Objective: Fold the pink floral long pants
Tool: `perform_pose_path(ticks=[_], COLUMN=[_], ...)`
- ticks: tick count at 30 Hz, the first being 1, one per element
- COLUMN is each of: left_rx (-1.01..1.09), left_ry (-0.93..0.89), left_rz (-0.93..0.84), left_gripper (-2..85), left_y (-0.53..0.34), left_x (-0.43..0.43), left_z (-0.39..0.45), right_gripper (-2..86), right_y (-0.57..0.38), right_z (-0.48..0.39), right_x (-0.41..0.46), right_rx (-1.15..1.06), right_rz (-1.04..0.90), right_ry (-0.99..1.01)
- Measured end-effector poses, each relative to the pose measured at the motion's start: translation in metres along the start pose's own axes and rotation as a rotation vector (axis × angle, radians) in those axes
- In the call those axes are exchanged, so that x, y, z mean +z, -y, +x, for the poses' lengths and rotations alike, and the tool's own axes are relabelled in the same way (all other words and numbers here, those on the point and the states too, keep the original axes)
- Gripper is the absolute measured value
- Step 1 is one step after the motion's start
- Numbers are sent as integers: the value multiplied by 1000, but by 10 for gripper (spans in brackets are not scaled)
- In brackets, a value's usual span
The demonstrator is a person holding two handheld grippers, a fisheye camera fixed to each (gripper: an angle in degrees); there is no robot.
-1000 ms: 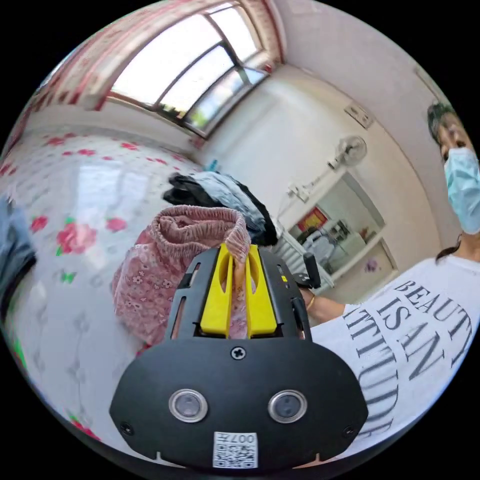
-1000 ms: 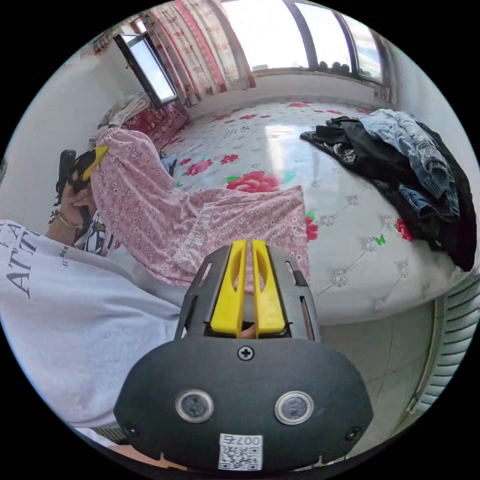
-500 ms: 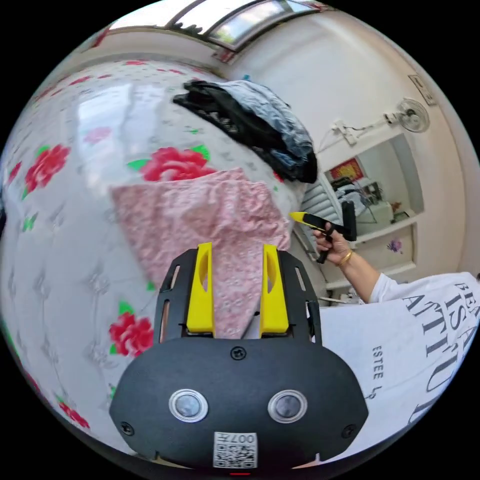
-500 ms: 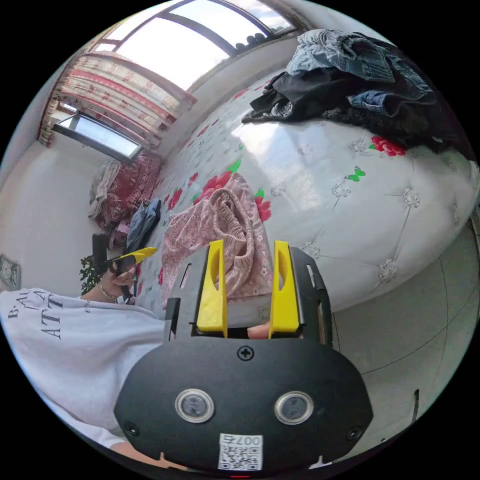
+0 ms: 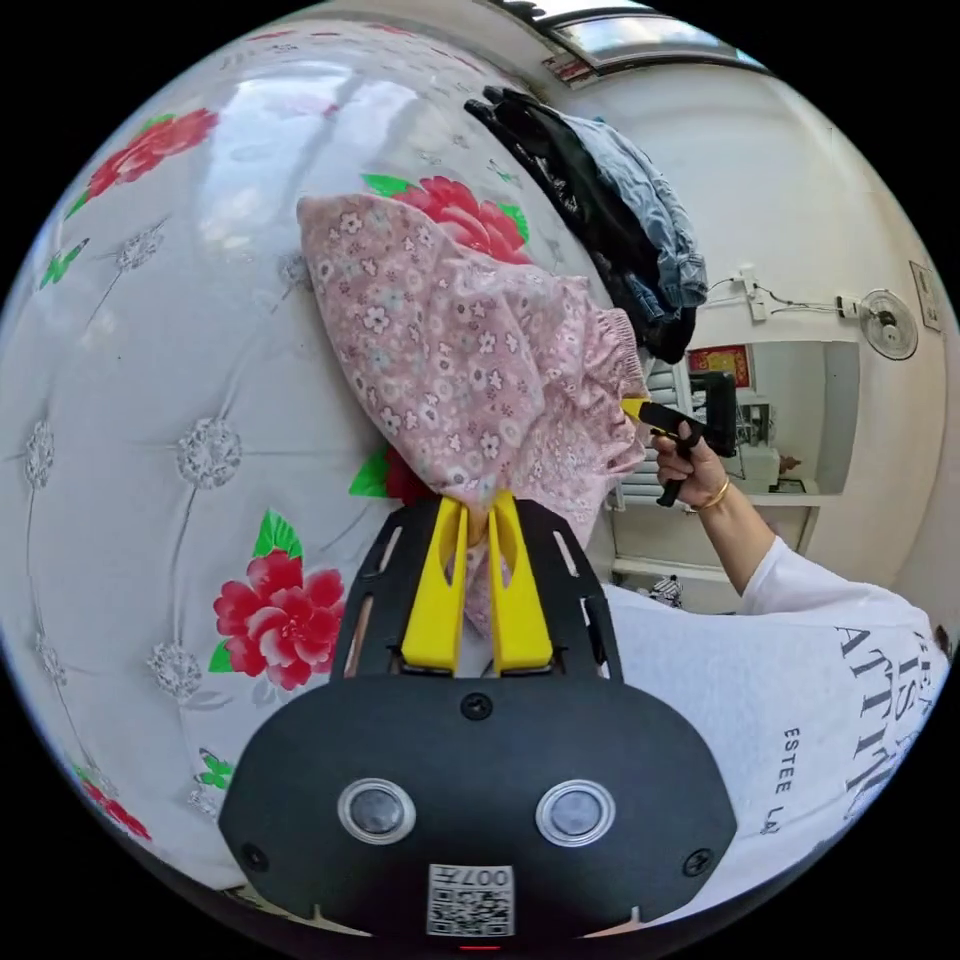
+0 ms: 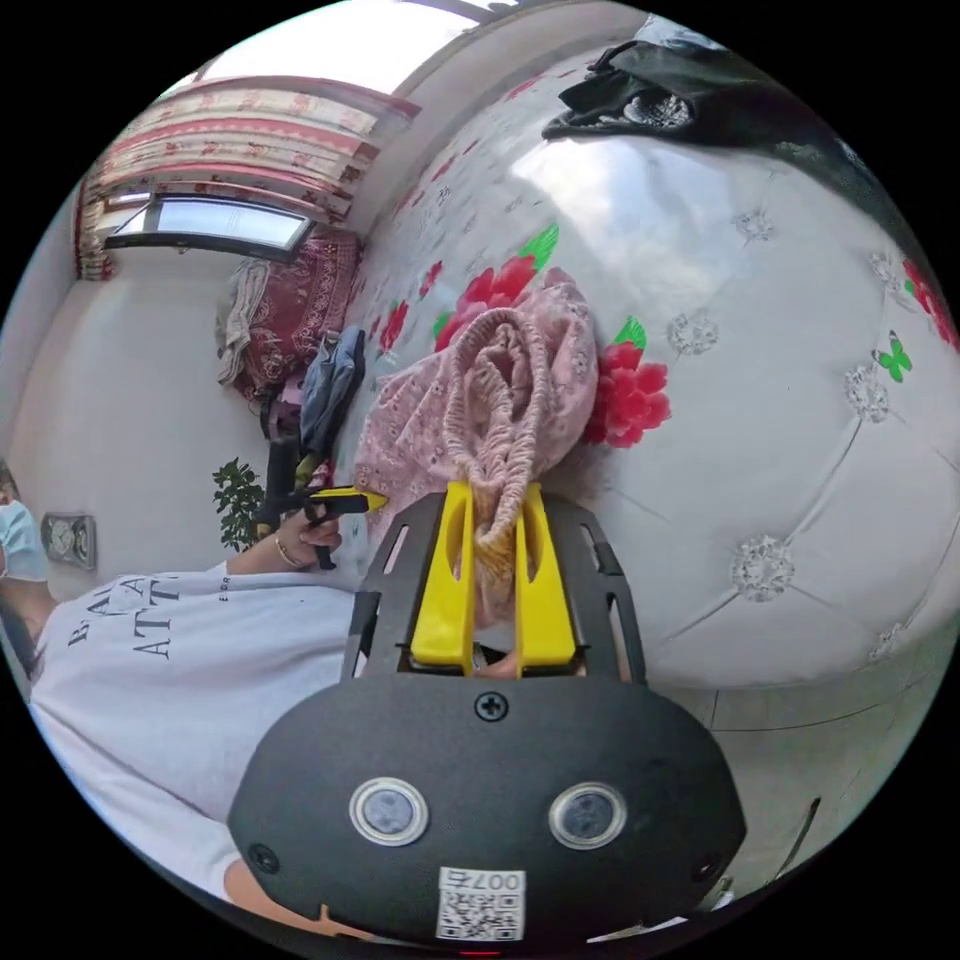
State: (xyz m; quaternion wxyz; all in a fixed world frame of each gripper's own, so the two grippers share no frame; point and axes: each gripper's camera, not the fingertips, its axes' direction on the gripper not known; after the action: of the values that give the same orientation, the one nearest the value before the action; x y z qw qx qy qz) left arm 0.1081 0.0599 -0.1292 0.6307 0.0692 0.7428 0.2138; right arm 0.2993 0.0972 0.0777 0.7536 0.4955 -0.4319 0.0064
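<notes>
Both grippers clamp the pink floral pants (image 5: 470,350), which lie bunched on the white flowered bed (image 5: 150,420) at its near edge. The left gripper (image 5: 478,510) pinches a fabric fold; the right gripper (image 6: 497,505) pinches the elastic waistband (image 6: 505,400). The pants run from the bed's edge inward. The person's white shirt (image 5: 800,700) carries dark lettering, only partly visible.

The pink floral pants (image 5: 460,350) lie bunched on the bed, apparently folded over, elastic waistband (image 6: 505,400) gathered upward.
</notes>
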Motion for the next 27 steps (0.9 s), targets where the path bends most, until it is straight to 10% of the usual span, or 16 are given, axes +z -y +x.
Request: perform_pose_path(ticks=[10, 17, 23, 27], left_rx=[64, 20, -465, -430], left_ry=[-89, 278, 573, 599], left_rz=[301, 559, 502, 535], left_gripper=[-2, 25, 96, 110], left_y=[9, -72, -138, -175], left_x=[-263, -495, -508, -462], left_z=[-26, -35, -139, -106], right_gripper=[18, 35, 61, 68], right_y=[149, 243, 234, 190], right_z=[-208, -381, -399, -345], right_x=[35, 175, 307, 314], right_rx=[-355, -527, -464, -481], right_rz=[81, 55, -22, -62], right_ry=[320, 484, 186, 47])
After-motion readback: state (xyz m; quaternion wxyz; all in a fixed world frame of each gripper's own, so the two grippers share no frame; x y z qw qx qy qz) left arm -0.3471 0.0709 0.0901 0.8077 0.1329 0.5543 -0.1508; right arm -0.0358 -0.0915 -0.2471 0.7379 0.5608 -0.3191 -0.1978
